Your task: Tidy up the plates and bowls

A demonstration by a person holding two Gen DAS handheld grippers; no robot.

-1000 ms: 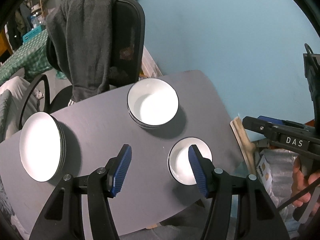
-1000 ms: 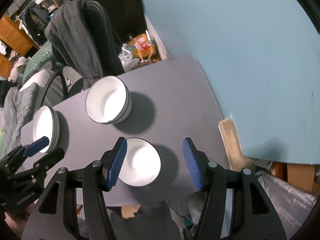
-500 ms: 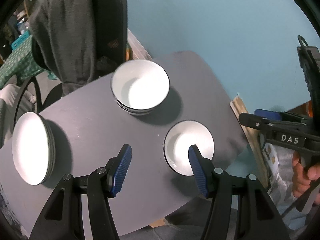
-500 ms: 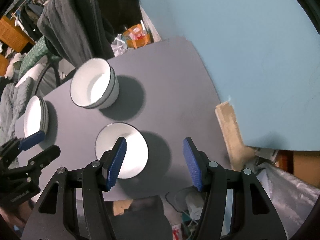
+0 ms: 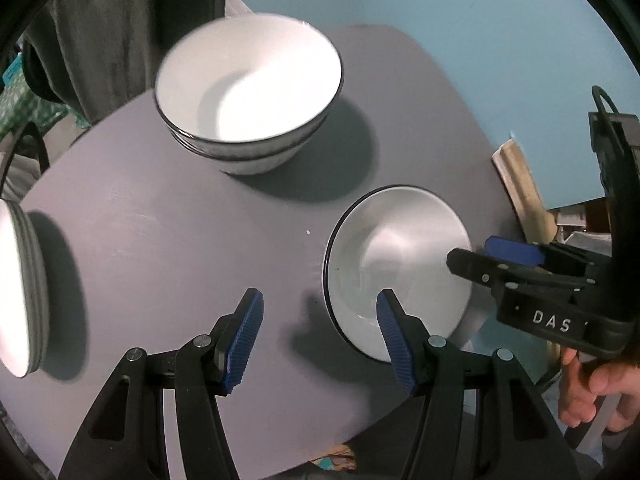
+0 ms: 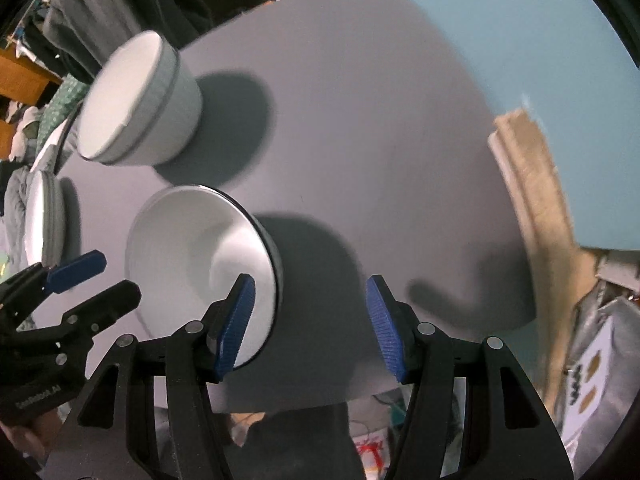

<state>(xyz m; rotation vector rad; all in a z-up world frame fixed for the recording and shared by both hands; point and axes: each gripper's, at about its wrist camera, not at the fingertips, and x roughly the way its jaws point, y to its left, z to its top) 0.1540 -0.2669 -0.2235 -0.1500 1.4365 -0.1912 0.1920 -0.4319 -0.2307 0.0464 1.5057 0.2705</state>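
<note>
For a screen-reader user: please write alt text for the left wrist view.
The open left claw hangs over a grey table, its right finger above a single bowl. The right claw reaches that bowl's far side; stacked bowls and plates sit beyond.

Grey round table (image 5: 168,248): matte top, bare patches between shadows. Blue wall (image 5: 440,12): plain, behind the table's far edge. Dark grey garment (image 5: 100,36): draped over a black chair back (image 5: 188,8) at the table's far side. Pale wooden moulding strip (image 6: 532,184): leaning by the wall, beside the table's right edge. Green patterned cloth (image 5: 28,108): at far left, partly hidden.
</note>
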